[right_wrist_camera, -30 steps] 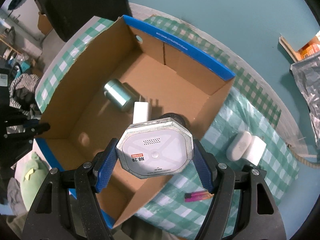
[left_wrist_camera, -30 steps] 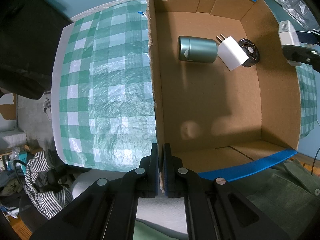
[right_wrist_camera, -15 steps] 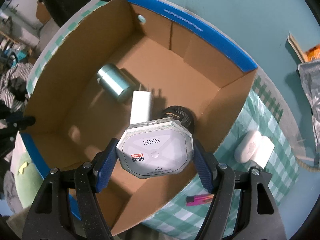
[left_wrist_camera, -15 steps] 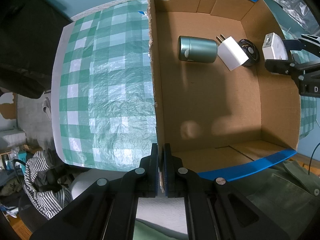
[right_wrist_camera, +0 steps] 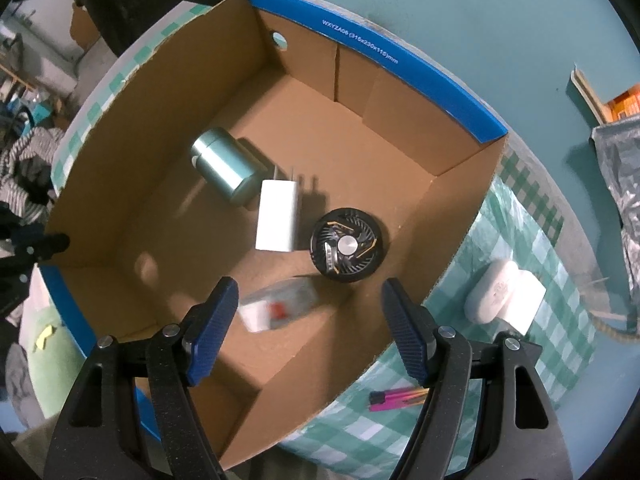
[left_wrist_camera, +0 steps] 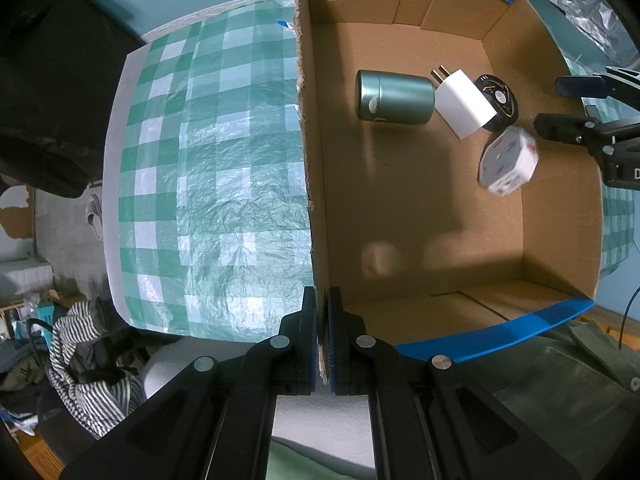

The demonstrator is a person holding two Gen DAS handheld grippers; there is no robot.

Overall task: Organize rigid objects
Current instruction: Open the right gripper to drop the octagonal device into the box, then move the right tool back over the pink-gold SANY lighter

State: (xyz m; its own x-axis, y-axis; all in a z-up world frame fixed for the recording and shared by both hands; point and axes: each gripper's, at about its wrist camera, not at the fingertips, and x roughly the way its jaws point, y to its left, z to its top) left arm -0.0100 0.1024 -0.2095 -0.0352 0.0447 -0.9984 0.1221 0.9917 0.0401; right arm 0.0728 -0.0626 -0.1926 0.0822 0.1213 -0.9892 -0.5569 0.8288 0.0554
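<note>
An open cardboard box [left_wrist_camera: 560, 216] [right_wrist_camera: 168, 120] with blue-taped rims stands on a green checked tablecloth. Inside lie a teal metal cylinder [left_wrist_camera: 394, 97] [right_wrist_camera: 224, 170], a white plug adapter [left_wrist_camera: 464, 104] [right_wrist_camera: 278, 222] and a black round fan [left_wrist_camera: 498, 98] [right_wrist_camera: 347, 245]. A white octagonal device [left_wrist_camera: 507, 162] [right_wrist_camera: 278, 308] is loose in the box below my right gripper, motion-blurred. My right gripper [right_wrist_camera: 310, 332] [left_wrist_camera: 576, 104] is open and empty above the box. My left gripper [left_wrist_camera: 322, 344] is shut on the box's near wall.
On the cloth right of the box lie a white rounded case on a white block [right_wrist_camera: 504, 296] and a pink lighter [right_wrist_camera: 396, 398]. Striped clothing [left_wrist_camera: 92, 364] lies off the table's left edge. Crumpled plastic [right_wrist_camera: 618, 184] sits at far right.
My right gripper moved over the box, opened and let go of the white octagonal device, which now drops into the box. My left gripper has stayed clamped on the box wall.
</note>
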